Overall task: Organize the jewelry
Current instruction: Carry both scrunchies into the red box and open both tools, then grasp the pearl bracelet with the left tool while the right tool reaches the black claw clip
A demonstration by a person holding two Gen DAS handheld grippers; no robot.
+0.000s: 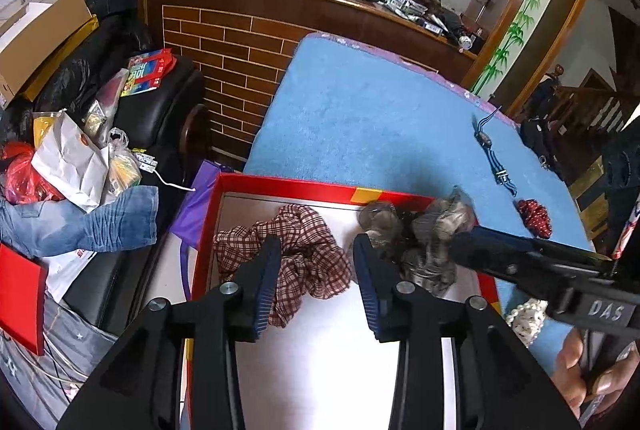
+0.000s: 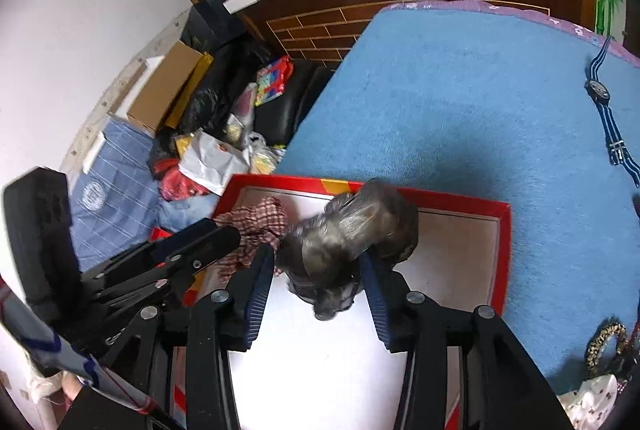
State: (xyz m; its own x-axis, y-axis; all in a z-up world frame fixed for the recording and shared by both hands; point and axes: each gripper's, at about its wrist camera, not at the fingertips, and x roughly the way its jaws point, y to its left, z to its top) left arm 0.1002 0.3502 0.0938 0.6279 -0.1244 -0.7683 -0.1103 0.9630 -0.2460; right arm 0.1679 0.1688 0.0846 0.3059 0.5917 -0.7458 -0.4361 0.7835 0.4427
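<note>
The right gripper (image 2: 318, 284) hangs over the shallow red cardboard box (image 2: 505, 250), jaws apart around a blurred grey gauzy scrunchie (image 2: 352, 230). A red-checked fabric scrunchie (image 2: 256, 226) lies in the box's far-left corner. A navy striped-strap wristwatch (image 2: 600, 93) lies well beyond the box on the blue towel (image 2: 440, 89).

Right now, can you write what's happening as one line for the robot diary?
left gripper open over plaid scrunchie | right gripper open, grey scrunchie between fingers | both scrunchies in red box | watch on blue cloth

both grippers (image 1: 316, 270) (image 2: 318, 280) parted (angled down)

Plaid cloth scrunchie (image 1: 304, 254) in glossy cardboard box (image 1: 304, 185).
</note>
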